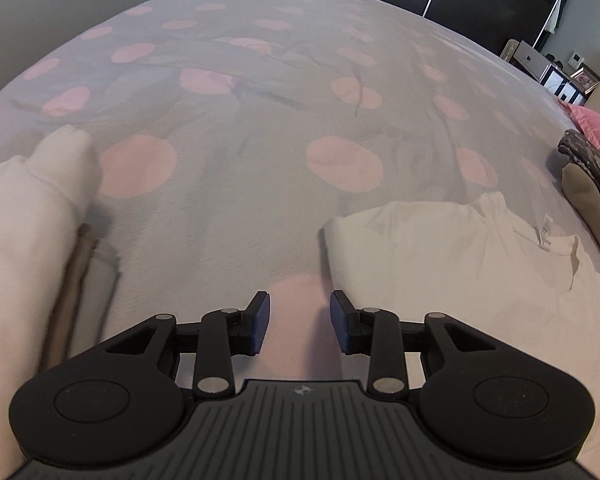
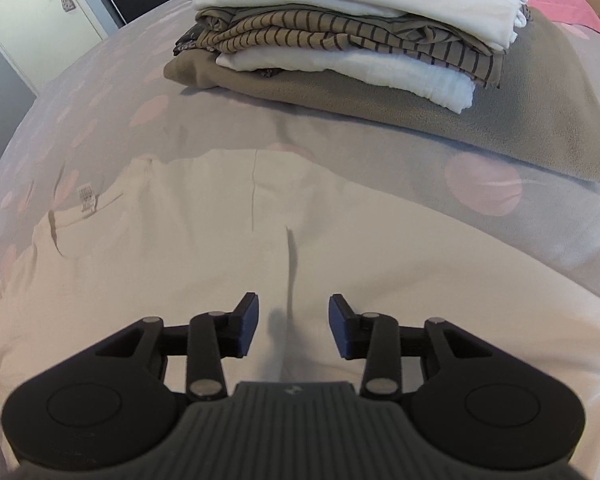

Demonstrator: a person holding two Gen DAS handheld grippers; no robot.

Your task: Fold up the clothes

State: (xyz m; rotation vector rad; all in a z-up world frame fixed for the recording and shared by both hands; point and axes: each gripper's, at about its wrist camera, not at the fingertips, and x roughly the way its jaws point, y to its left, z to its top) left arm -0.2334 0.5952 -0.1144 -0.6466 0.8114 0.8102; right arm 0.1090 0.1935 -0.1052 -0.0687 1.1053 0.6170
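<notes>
White T-shirt (image 2: 148, 240), soft and limp, is seen spread on the polka-dot bed (image 1: 260, 184) before a stack of folded clothes (image 2: 340, 40). Both the left tool (image 1: 299, 322) and right tool (image 2: 293, 326) are held half open, empty; a hem or shoulder edge is judged the best grip.

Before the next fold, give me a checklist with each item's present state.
1. Left gripper open, nothing between its fingers: ok.
2. Right gripper open and empty: ok.
3. White shirt lying flat on the bed: ok, one crease down the middle.
4. Shirt clear of the folded stack: ok, apart.
5. Shirt's near hem visible: cannot tell, hidden below the grippers.
6. Left gripper over the shirt: not ok, it hangs beside its edge.
</notes>
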